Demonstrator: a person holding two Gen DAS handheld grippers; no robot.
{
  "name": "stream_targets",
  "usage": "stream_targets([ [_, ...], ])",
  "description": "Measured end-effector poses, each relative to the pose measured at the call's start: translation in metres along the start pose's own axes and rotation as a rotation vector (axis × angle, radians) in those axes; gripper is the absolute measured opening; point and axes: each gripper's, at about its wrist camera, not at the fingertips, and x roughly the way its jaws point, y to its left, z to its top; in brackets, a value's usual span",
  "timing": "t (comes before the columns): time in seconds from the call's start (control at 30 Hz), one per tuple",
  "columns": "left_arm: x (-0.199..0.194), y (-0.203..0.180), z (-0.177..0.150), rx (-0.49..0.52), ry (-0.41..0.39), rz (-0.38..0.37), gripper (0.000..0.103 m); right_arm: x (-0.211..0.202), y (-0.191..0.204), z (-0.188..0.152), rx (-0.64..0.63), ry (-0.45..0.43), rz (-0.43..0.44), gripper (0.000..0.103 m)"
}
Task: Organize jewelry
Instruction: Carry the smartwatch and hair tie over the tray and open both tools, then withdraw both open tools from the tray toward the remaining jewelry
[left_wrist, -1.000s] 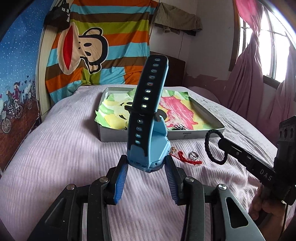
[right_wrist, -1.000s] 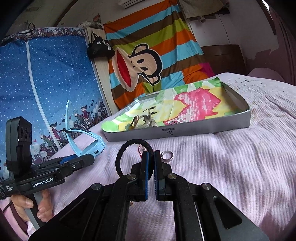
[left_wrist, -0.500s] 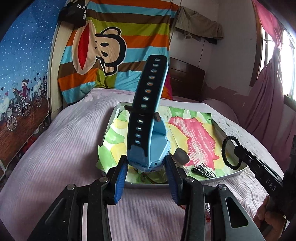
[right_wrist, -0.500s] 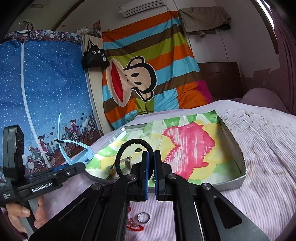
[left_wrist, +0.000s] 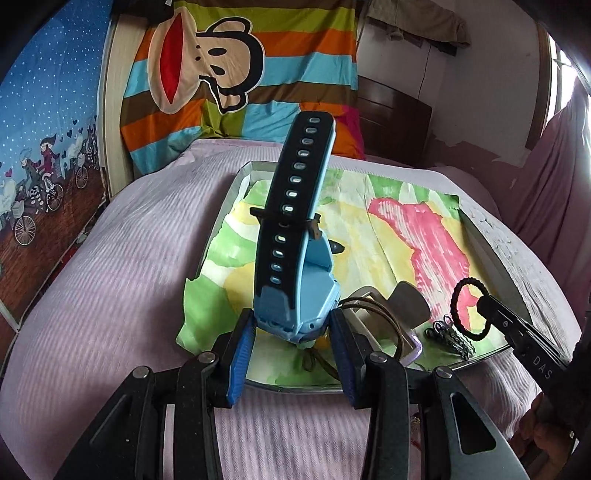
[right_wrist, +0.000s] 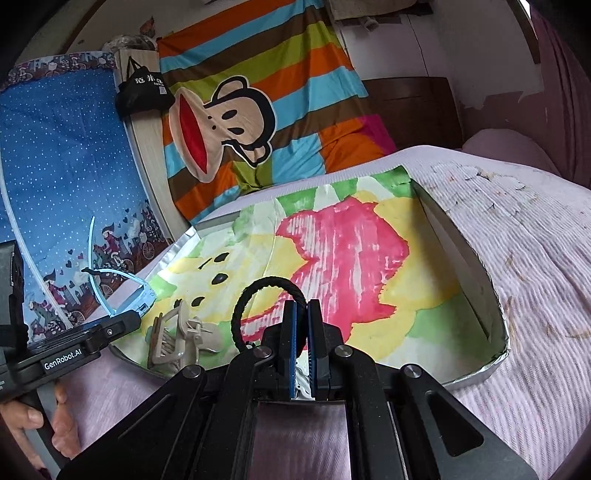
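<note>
Clamping: left tongs (left_wrist: 291, 338) on rubbery blue watch (left_wrist: 295, 236); right tongs (right_wrist: 302, 314) on braided black loop (right_wrist: 255, 299).

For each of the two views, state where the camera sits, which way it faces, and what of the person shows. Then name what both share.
Left wrist: behind the left tool, facing the tray; gripping a blue watch; hand at right edge.
Right wrist: behind the right tool, facing the tray; pinching a black loop; fingers at lower left.
Shared: tray, watch, loop, monkey blanket.
</note>
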Motion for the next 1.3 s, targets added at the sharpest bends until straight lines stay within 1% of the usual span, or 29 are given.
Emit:
stream_targets([
  [0.2, 0.0, 0.001, 0.0, -0.002, 0.002, -0.004, 0.039, 0.013, 0.007, -0.003, -0.037, 0.04, -0.036, 0.005],
  [0.3, -0.002, 0.002, -0.001, -0.005, -0.006, 0.004, 0.039, 0.012, 0.01, -0.003, -0.054, 0.043, -0.048, 0.005],
  [0.4, -0.004, 0.003, -0.002, -0.013, -0.005, -0.01, 0.039, 0.011, 0.011, -0.003, -0.064, 0.049, -0.057, 0.006],
  [0.43, -0.005, 0.004, -0.002, -0.017, -0.007, -0.011, 0.04, 0.011, 0.011, -0.003, -0.067, 0.053, -0.06, 0.006],
  [0.5, -0.009, 0.005, -0.004, -0.021, -0.019, -0.022, 0.049, 0.009, 0.012, -0.004, -0.075, 0.053, -0.064, 0.008],
  [0.57, -0.015, 0.005, -0.005, -0.028, -0.038, -0.031, 0.054, 0.007, 0.013, -0.005, -0.08, 0.05, -0.069, 0.017],
  [0.6, -0.018, 0.006, -0.006, -0.032, -0.047, -0.035, 0.057, 0.005, 0.013, -0.006, -0.08, 0.046, -0.07, 0.029],
  [0.63, -0.021, 0.006, -0.007, -0.036, -0.055, -0.037, 0.058, 0.002, 0.013, -0.007, -0.082, 0.034, -0.068, 0.038],
  [0.73, -0.034, 0.007, -0.011, -0.044, -0.095, -0.048, 0.068, -0.011, 0.013, -0.009, -0.096, -0.005, -0.062, 0.039],
  [0.8, -0.045, 0.007, -0.014, -0.044, -0.128, -0.054, 0.078, -0.023, 0.014, -0.012, -0.109, -0.043, -0.054, 0.039],
  [0.87, -0.057, 0.007, -0.019, -0.043, -0.167, -0.064, 0.083, -0.037, 0.016, -0.014, -0.128, -0.092, -0.048, 0.045],
  [0.9, -0.064, 0.007, -0.021, -0.043, -0.184, -0.067, 0.088, -0.044, 0.017, -0.015, -0.135, -0.117, -0.048, 0.053],
  [0.93, -0.069, 0.007, -0.022, -0.045, -0.199, -0.068, 0.091, -0.052, 0.018, -0.017, -0.142, -0.143, -0.05, 0.058],
  [0.97, -0.074, 0.008, -0.025, -0.046, -0.215, -0.07, 0.097, -0.06, 0.019, -0.018, -0.146, -0.168, -0.049, 0.058],
  [1.0, -0.08, 0.008, -0.028, -0.045, -0.235, -0.071, 0.101, -0.066, 0.019, -0.019, -0.143, -0.188, -0.048, 0.06],
  [1.07, -0.09, 0.008, -0.033, -0.04, -0.272, -0.075, 0.103, -0.08, 0.018, -0.02, -0.128, -0.223, -0.041, 0.068],
  [1.13, -0.097, 0.008, -0.038, -0.027, -0.293, -0.077, 0.103, -0.093, 0.017, -0.021, -0.114, -0.251, -0.024, 0.079],
  [1.3, -0.114, 0.005, -0.055, 0.007, -0.324, -0.069, 0.103, -0.118, 0.021, -0.028, -0.13, -0.286, 0.0, 0.094],
])
